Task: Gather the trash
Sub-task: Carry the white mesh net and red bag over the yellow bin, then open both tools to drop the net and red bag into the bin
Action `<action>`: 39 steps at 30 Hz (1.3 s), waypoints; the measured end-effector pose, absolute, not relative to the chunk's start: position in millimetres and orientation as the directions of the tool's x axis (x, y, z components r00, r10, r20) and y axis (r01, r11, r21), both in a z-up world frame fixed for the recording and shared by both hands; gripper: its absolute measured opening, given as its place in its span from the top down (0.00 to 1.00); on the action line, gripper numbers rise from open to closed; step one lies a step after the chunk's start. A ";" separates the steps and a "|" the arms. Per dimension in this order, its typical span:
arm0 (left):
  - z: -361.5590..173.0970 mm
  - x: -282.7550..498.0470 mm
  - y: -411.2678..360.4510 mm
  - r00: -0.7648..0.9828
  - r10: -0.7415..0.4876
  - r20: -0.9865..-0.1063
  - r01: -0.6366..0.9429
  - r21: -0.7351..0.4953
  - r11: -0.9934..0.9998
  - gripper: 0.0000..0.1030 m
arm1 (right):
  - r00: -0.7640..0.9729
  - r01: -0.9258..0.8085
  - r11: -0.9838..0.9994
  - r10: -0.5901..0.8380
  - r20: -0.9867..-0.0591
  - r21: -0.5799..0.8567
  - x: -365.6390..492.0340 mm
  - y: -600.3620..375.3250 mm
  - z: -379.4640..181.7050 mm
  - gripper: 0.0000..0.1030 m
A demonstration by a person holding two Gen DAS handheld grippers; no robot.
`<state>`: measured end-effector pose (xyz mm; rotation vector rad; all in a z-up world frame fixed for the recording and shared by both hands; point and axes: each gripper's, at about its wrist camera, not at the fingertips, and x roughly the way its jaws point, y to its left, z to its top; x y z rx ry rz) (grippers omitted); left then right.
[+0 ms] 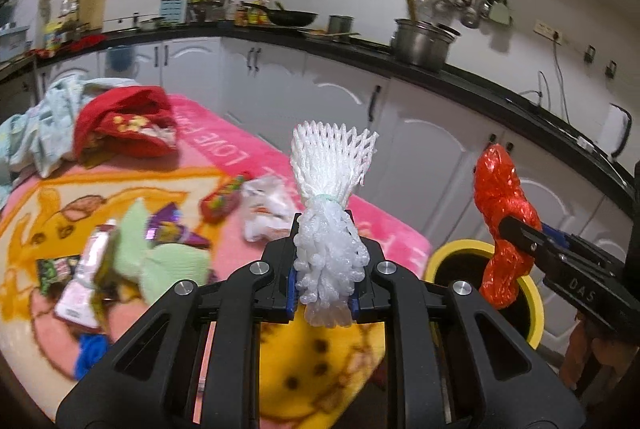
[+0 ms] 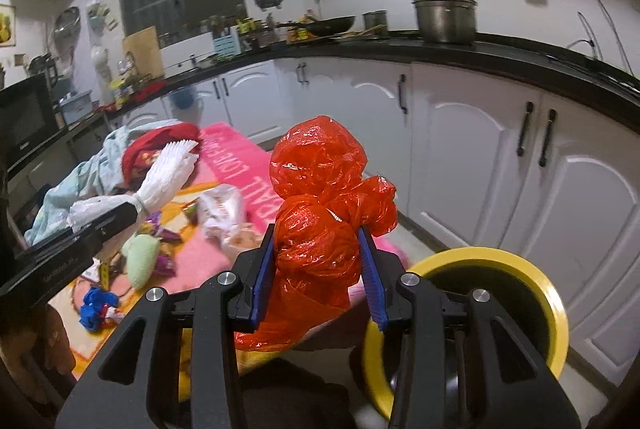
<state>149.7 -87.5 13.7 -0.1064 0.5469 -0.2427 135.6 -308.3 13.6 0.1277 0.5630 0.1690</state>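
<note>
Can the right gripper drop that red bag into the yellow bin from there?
Probably yes. The right gripper holds the red bag beside the bin, and nothing shows between them.

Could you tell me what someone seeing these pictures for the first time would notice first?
Probably the crumpled red plastic bag clamped in the right gripper, held up beside the yellow-rimmed bin on the floor. Next, the white foam net pinched in the left gripper above the pink blanket, where wrappers and cloths lie scattered.
</note>
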 end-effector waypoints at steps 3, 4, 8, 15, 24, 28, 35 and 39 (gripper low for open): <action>10.7 152.4 -105.0 0.815 -0.282 -0.506 0.231 -0.163 0.959 0.88 | 0.834 -0.087 0.981 0.168 -0.526 0.175 134.2 -324.1 9.9 0.64; 9.4 153.4 -111.9 0.810 -0.292 -0.508 0.243 -0.161 0.957 0.88 | 0.834 -0.077 0.981 0.160 -0.527 0.176 134.1 -329.2 9.2 0.64; 5.4 157.0 -133.6 0.794 -0.322 -0.515 0.284 -0.153 0.946 0.88 | 0.834 -0.024 0.983 0.120 -0.538 0.182 133.1 -352.8 3.3 0.64; -5.1 163.1 -175.1 0.758 -0.370 -0.537 0.354 -0.138 0.925 0.88 | 0.824 0.050 0.981 0.067 -0.563 0.189 127.5 -390.3 -11.9 0.64; -32.1 171.3 -227.3 0.695 -0.411 -0.590 0.432 -0.115 0.894 0.88 | 0.787 0.127 0.977 0.004 -0.617 0.169 120.8 -424.9 -40.1 0.64; -45.7 173.5 -245.9 0.669 -0.419 -0.614 0.459 -0.102 0.883 0.88 | 0.765 0.153 0.975 -0.013 -0.644 0.163 123.2 -439.1 -52.7 0.64; -67.5 177.4 -275.7 0.617 -0.436 -0.655 0.517 -0.081 0.852 0.88 | 0.734 0.166 0.974 -0.019 -0.679 0.153 123.4 -455.9 -75.3 0.64; -76.4 179.7 -285.8 0.590 -0.447 -0.673 0.545 -0.077 0.835 0.88 | 0.720 0.162 0.974 -0.008 -0.694 0.156 123.0 -460.4 -85.7 0.64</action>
